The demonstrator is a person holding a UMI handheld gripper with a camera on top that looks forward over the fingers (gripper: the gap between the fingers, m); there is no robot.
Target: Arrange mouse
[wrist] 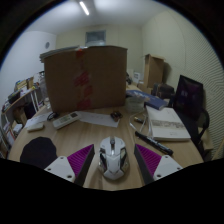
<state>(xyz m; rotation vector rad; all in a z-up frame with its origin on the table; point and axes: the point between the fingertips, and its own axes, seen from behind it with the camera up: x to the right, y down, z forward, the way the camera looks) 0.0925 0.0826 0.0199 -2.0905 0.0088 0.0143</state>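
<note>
1. Mouse (113,157): a white and grey computer mouse lies on the wooden counter (95,128), between the two pads of the gripper (112,163).
2. Gripper fingers stand apart, with a visible gap at each side of the mouse, so nothing is clamped.
3. A black mouse pad (39,151) lies well to one side, with a cardboard box (85,78) beyond.
4. Judging from this, the mouse is either about to be grasped or just set down; I cannot tell which, and it is not on the mouse pad.
</note>
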